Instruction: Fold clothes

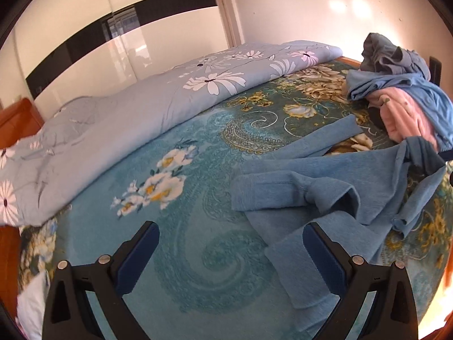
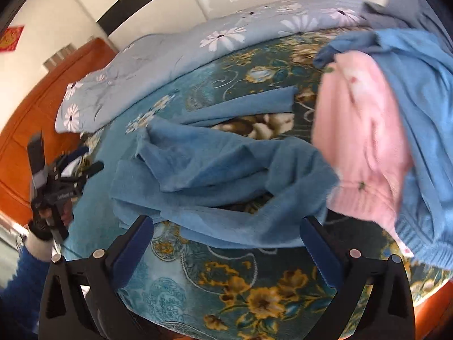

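A crumpled blue fleece garment (image 1: pixel 320 187) lies on the teal floral bedspread (image 1: pixel 181 243); it also shows in the right wrist view (image 2: pixel 215 175). My left gripper (image 1: pixel 230 243) is open and empty, just above the bedspread, with the garment's near edge by its right finger. My right gripper (image 2: pixel 226 235) is open and empty, its fingers just short of the garment's near hem. A pile of clothes with a pink garment (image 2: pixel 365 147) and a blue knit (image 2: pixel 424 130) lies to the right; the pile also shows in the left wrist view (image 1: pixel 402 107). The left gripper also shows in the right wrist view (image 2: pixel 82 167), held by a gloved hand.
A light blue daisy-print duvet (image 1: pixel 136 119) lies bunched along the far side of the bed. An orange wooden headboard (image 2: pixel 36 119) stands at the left. A glossy wardrobe (image 1: pixel 113 28) is behind the bed.
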`<state>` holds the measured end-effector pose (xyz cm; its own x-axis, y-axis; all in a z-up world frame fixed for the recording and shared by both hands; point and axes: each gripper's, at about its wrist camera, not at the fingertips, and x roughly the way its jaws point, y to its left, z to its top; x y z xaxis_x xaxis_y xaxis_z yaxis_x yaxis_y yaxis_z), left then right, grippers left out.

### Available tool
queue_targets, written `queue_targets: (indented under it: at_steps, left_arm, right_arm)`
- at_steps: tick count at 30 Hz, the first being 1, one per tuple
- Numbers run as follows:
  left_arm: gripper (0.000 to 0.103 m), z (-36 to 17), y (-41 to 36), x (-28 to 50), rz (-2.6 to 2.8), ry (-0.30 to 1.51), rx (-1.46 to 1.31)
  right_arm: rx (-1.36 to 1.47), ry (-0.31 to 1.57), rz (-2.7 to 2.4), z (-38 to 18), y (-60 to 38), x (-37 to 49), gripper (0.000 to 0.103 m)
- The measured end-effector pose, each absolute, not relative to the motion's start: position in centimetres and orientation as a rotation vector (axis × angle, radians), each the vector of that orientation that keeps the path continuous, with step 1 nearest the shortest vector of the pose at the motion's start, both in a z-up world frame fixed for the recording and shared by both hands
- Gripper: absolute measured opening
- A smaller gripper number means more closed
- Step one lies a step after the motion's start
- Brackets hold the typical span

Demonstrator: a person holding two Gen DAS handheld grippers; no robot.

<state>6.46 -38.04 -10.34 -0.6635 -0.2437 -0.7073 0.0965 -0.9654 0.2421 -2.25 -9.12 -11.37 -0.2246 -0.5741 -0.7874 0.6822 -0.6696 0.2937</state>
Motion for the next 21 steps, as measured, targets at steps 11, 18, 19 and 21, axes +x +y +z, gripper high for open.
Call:
queue_targets:
  at_steps: [11, 18, 19, 21]
  left_arm:
    - [0.103, -13.7, -36.9, 0.6, -2.677, -0.969, 1.435]
    - [0.101, -15.7, -35.4, -1.6, -2.66, -1.144, 1.474]
    - [0.097, -16.0, -35.3, -1.8, -2.662, -1.155, 1.48]
    - [0.082, -16.3, -35.2, -1.9, -2.664, -1.161, 1.505]
  right_arm:
    - [0.838, 0.954, -1.763, -14.3, -18.9, -1.9, 0.101]
    - [0.829, 1.039, -1.673, -16.7, -20.1, -2.1, 0.068]
    - [0.818, 1.057, -1.672, -16.9, -20.2, -1.8, 0.061]
    - [0.831, 1.055, -1.675, -17.2, -20.2, -1.6, 0.047]
